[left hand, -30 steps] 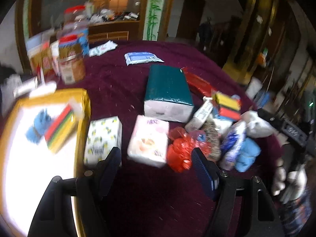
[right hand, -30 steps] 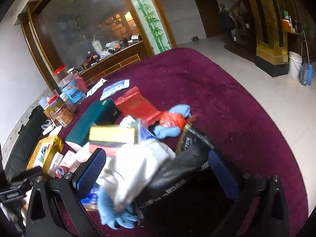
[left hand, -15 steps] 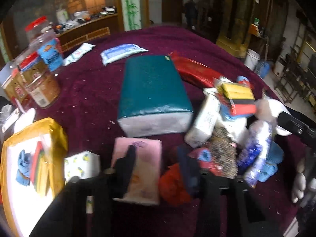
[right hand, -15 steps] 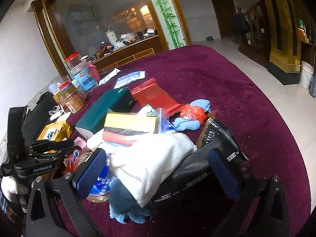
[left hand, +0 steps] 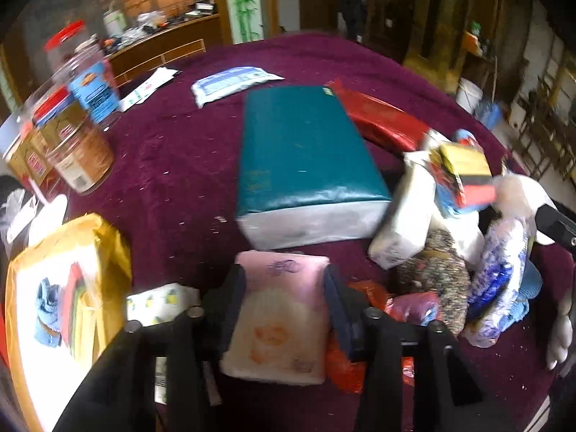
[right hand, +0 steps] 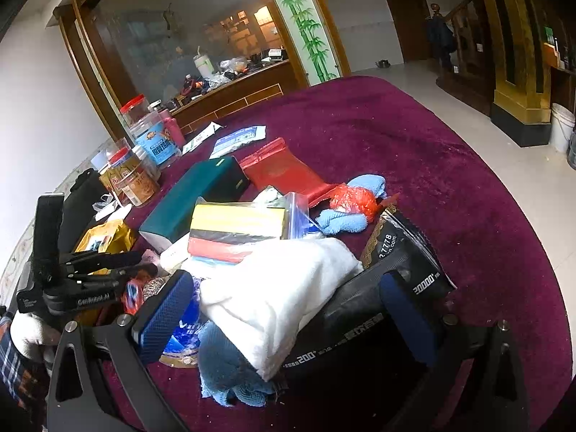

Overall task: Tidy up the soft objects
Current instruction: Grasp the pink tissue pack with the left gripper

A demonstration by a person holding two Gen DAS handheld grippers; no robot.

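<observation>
Pink tissue pack (left hand: pixel 279 318) lies on the maroon tablecloth (left hand: pixel 172 151) just in front of the teal tissue pack (left hand: pixel 306 151), framed between your left gripper (left hand: pixel 284 309) fingers, whose jaws are easing apart; whether the pads touch its sides is unclear. Your right gripper (right hand: pixel 288 309) hangs wide and empty above the white towel (right hand: pixel 273 288) and black pouch (right hand: pixel 360 320) in the heap.
</observation>
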